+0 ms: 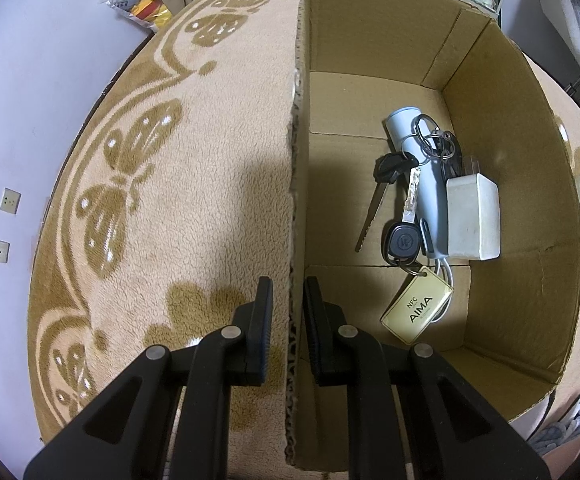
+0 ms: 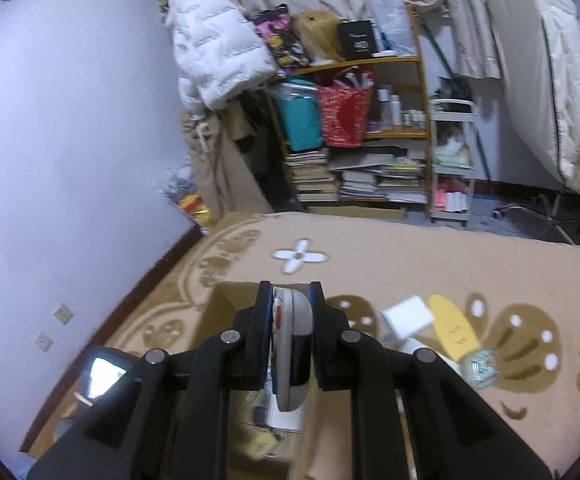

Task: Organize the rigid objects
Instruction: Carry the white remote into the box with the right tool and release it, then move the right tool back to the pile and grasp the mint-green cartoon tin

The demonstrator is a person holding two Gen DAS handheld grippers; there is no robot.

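Left claw (image 1: 288,296) narrow, straddling the box wall (image 1: 295,152), keys (image 1: 399,200) ahead-right inside. Right claw (image 2: 290,300) clamped on a grey gadget (image 2: 291,344) above the box (image 2: 226,300). Risk: releasing too early, landing outside on carpet.

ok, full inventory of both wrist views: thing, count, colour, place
cardboard box: 1, brown, open, on the rug
rug: 1, beige with brown butterfly and flower pattern, on the floor
light-blue tube: 1, pale blue, lying in the box
keys: a bunch on rings, black heads, lying on the tube in the box
NFC tag: 1, yellowish, in the box, on the key bunch
white block: 1, off-white, in the box beside the tube
white card: 1, on the rug right of the box
yellow oval: 1, on the rug
shelf: 1, wooden, cluttered, by the wall
left claw: black, straddling the box wall
right claw: black, shut on a grey-white object above the box
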